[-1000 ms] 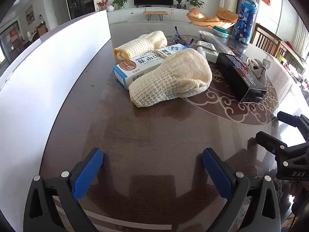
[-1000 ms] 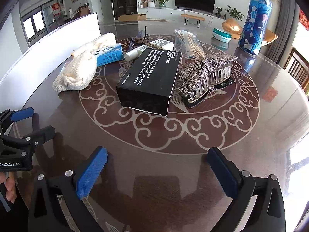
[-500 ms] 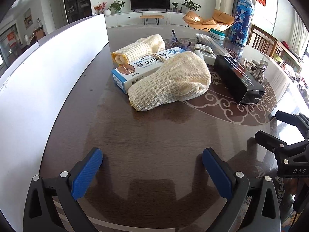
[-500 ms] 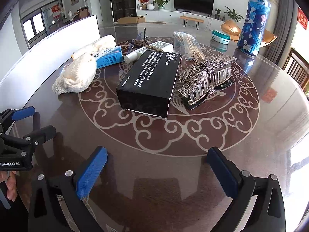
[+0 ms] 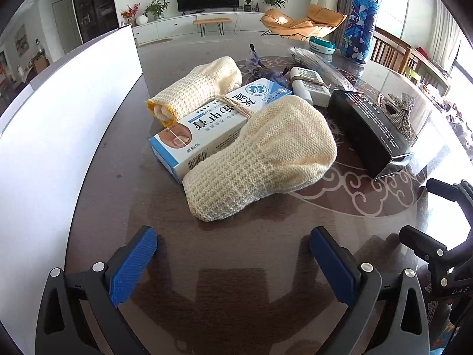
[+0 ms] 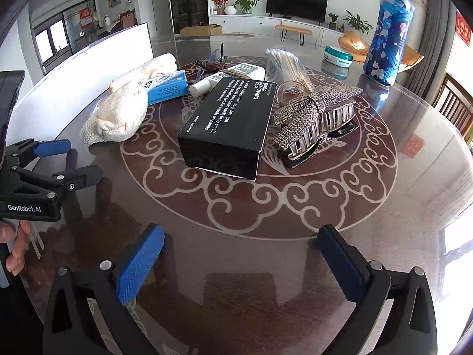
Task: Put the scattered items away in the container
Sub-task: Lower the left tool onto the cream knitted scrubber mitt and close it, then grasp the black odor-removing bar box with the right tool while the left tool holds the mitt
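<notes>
A cream knitted mitt [image 5: 263, 159] lies on a blue-and-white box [image 5: 218, 124], with a rolled cream cloth [image 5: 195, 91] behind it. A black box [image 6: 230, 124] and a rhinestone hair claw [image 6: 316, 121] lie mid-table. My left gripper [image 5: 233, 254] is open and empty, just short of the mitt. My right gripper [image 6: 241, 254] is open and empty, short of the black box. A white container wall [image 5: 59, 124] stands along the left.
A white tube [image 6: 227, 78], a bag of sticks [image 6: 283, 63], glasses [image 6: 212, 63], a teal tin [image 6: 338, 56] and a tall blue bottle [image 6: 387, 35] stand further back. The round glass table [image 6: 236, 207] has chairs beyond its right edge.
My left gripper has moved forward toward the mitt, which now looks nearer. My right gripper has edged slightly forward. Both stay open.
</notes>
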{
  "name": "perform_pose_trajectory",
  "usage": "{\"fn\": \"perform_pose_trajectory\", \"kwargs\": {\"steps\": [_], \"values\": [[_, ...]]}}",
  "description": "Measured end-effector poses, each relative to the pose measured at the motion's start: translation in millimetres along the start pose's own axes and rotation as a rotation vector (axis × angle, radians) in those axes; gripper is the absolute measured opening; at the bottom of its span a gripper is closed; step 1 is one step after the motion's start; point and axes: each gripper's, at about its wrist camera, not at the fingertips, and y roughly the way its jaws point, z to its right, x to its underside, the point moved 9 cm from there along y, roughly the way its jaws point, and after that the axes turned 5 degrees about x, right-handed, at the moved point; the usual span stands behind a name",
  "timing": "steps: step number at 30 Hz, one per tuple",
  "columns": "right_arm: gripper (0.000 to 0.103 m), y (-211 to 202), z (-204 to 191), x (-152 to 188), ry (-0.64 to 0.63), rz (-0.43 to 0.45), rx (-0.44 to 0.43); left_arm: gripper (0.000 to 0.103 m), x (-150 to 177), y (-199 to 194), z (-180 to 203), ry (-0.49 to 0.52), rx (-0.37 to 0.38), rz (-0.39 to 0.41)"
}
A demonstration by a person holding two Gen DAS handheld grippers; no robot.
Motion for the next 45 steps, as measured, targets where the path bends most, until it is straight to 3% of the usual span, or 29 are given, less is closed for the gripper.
{"fn": "perform_pose_trajectory", "kwargs": {"steps": [3, 6, 11, 15, 17, 19, 28, 30, 31, 32, 33, 36, 42, 45], "values": [[0.103, 0, 0, 0, 0.0, 0.0, 0.0, 0.103, -12, 7, -15, -0.04, -0.028, 0.011], [0.103, 0, 0, 0, 0.0, 0.0, 0.0, 0.103, -23, 14, -11, -0.006, -0.007, 0.008], [0.103, 0, 0, 0, 0.0, 0.0, 0.0, 0.103, -16, 12, 31, 0.164, 0.126, 0.0], [0.103, 0, 0, 0, 0.0, 0.0, 0.0, 0.103, -8, 4, 44, 0.201, 0.21, -0.002], [0.103, 0, 0, 0, 0.0, 0.0, 0.0, 0.103, -8, 3, 40, 0.192, 0.2, -0.001], [0.103, 0, 0, 0, 0.0, 0.0, 0.0, 0.103, -11, 8, 33, 0.198, 0.134, -0.011], [0.103, 1, 1, 0, 0.0, 0.0, 0.0, 0.103, -43, 36, 58, 0.228, 0.146, -0.049], [0.103, 1, 1, 0, 0.0, 0.0, 0.0, 0.097, -50, 38, 61, 0.213, 0.137, -0.032], [0.103, 1, 1, 0, 0.0, 0.0, 0.0, 0.081, -53, 36, 61, 0.2, 0.13, -0.015], [0.103, 1, 1, 0, 0.0, 0.0, 0.0, 0.059, -56, 34, 59, 0.184, 0.121, 0.001], [0.103, 1, 1, 0, 0.0, 0.0, 0.0, 0.051, -58, 33, 57, 0.166, 0.113, 0.011], [0.103, 1, 1, 0, 0.0, 0.0, 0.0, 0.047, -54, 26, 48, 0.123, 0.075, 0.034], [0.103, 1, 1, 0, 0.0, 0.0, 0.0, 0.047, -12, -4, 13, -0.027, -0.014, 0.069], [0.103, 1, 1, 0, 0.0, 0.0, 0.0, 0.047, 5, -16, 3, -0.04, -0.038, 0.086]]}}
